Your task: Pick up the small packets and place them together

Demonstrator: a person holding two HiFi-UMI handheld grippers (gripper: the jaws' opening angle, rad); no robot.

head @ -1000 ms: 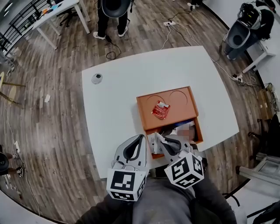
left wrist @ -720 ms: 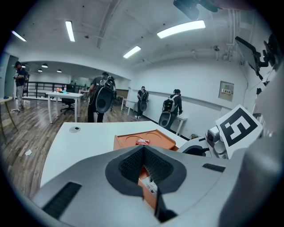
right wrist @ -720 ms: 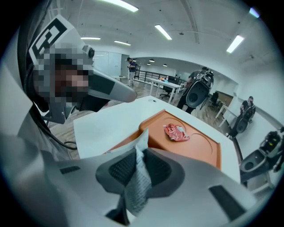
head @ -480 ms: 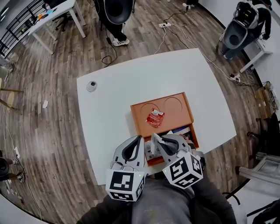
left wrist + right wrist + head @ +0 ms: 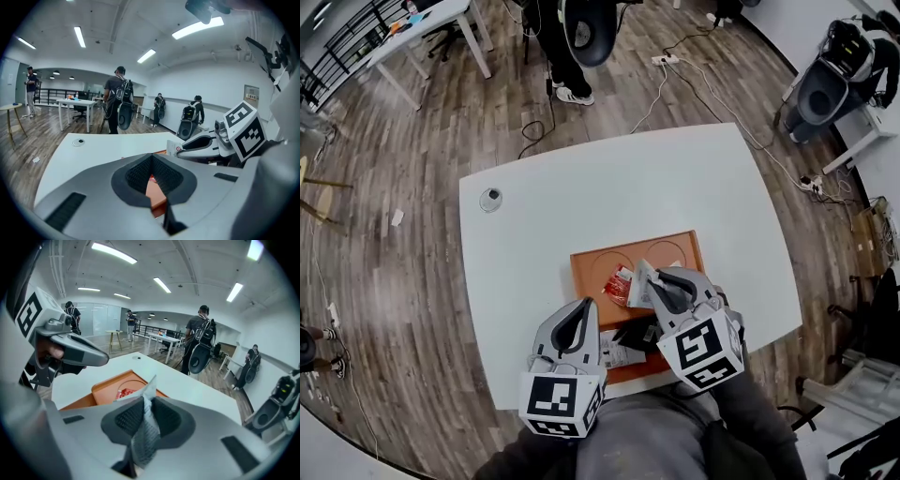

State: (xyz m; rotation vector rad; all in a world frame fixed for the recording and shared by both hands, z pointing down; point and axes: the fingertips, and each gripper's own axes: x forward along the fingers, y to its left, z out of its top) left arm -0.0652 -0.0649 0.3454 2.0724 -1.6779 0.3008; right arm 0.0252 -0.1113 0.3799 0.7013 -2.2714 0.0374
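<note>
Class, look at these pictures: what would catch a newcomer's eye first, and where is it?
The orange tray at the near edge of the white table stands out, with a red packet lying in it. Over the tray, the right gripper pinches a silvery packet close to the red one.

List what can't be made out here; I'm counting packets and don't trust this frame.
Packets in the tray's near end: head view, left gripper and right gripper partly cover them; count unclear.
Held packet's print: right gripper view, fingers cover it.
Round thing on the table: head view, too small to name.
</note>
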